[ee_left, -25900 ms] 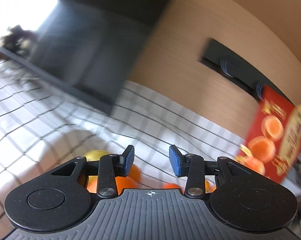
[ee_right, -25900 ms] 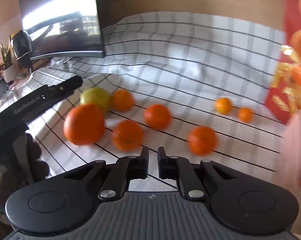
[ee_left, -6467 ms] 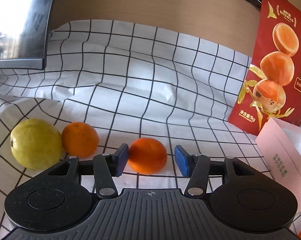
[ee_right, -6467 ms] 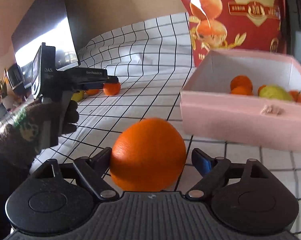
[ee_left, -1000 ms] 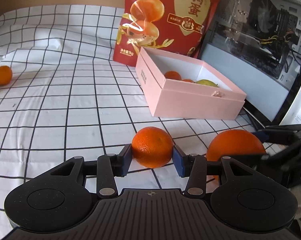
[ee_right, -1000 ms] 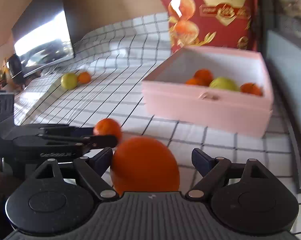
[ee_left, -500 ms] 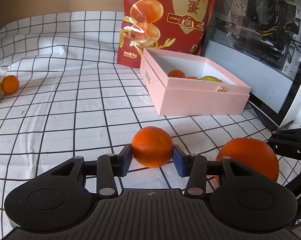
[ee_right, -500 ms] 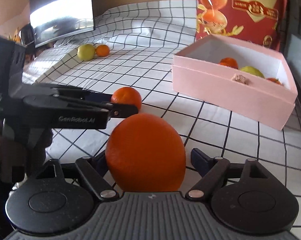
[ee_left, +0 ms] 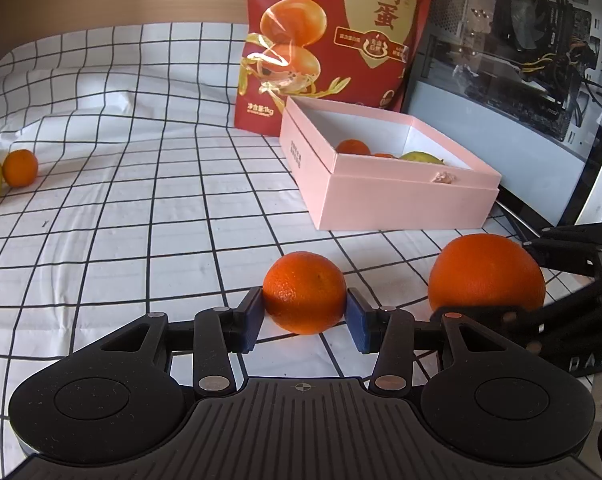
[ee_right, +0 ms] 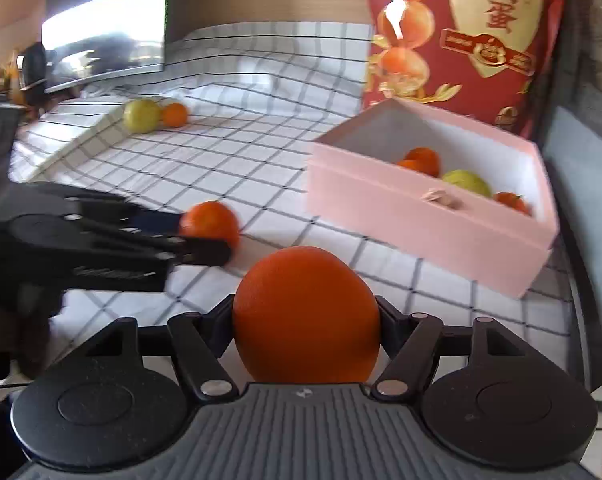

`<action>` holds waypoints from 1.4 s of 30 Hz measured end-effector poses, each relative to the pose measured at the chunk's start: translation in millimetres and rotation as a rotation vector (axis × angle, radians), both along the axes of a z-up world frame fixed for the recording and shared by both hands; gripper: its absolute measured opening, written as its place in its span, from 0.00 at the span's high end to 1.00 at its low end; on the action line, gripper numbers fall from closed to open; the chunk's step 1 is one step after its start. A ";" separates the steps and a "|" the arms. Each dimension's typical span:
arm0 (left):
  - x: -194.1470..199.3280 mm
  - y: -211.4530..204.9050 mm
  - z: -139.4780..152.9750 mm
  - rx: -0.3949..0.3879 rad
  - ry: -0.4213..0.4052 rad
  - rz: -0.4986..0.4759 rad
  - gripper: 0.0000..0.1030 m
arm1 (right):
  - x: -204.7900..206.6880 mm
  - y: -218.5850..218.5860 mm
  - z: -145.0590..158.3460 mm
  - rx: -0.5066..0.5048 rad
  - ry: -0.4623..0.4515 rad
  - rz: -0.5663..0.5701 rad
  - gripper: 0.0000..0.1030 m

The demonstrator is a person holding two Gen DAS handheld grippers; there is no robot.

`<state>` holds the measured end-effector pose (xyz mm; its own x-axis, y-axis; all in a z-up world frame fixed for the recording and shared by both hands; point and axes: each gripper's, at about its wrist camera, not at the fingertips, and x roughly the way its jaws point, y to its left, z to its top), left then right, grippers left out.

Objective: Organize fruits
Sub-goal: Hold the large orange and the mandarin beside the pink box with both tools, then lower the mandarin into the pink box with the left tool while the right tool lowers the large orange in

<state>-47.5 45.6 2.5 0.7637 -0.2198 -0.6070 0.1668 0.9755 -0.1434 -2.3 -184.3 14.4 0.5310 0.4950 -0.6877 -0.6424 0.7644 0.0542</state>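
**Inspector:** State of each claw, and where the fruit is.

**Assessor:** The left claw [ee_left: 306, 314] has its blue pads pressed on both sides of a small orange [ee_left: 304, 292], low over the checked cloth on the table [ee_left: 141, 216]. The right claw [ee_right: 306, 326] is closing its jaws around a large orange [ee_right: 306, 316]; both fingers appear to touch the peel. The pink box [ee_left: 401, 200] stands ahead and to the right, already holding several oranges and a yellow-green fruit. A yellow-green fruit [ee_right: 141, 115] and another orange [ee_right: 174, 114] lie together well apart at the far left.

**Inspector:** How should this step be done well?

**Assessor:** In my judgement, let the right grip settle before lifting. Then lift each fruit above the near wall of the box and release it low over the bare floor inside.

**Inspector:** Edges and room?

**Assessor:** The two claws sit near each other, so one at a time is safer. The box is hemmed in by the red bag [ee_left: 333, 40] behind and the glass-sided computer case [ee_left: 521, 60] on the right. Open cloth lies to the left and in front; approach from there.
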 end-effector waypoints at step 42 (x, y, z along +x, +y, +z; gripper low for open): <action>59.1 -17.4 63.4 -0.186 -0.164 -0.125 0.52 | 44.9 -39.6 72.2 0.141 -0.023 -0.200 0.32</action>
<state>11.6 28.2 65.9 0.8085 -0.4148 -0.4174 0.3203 0.9052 -0.2792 42.5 -223.9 86.6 0.6430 0.4687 -0.6057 -0.4811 0.8625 0.1567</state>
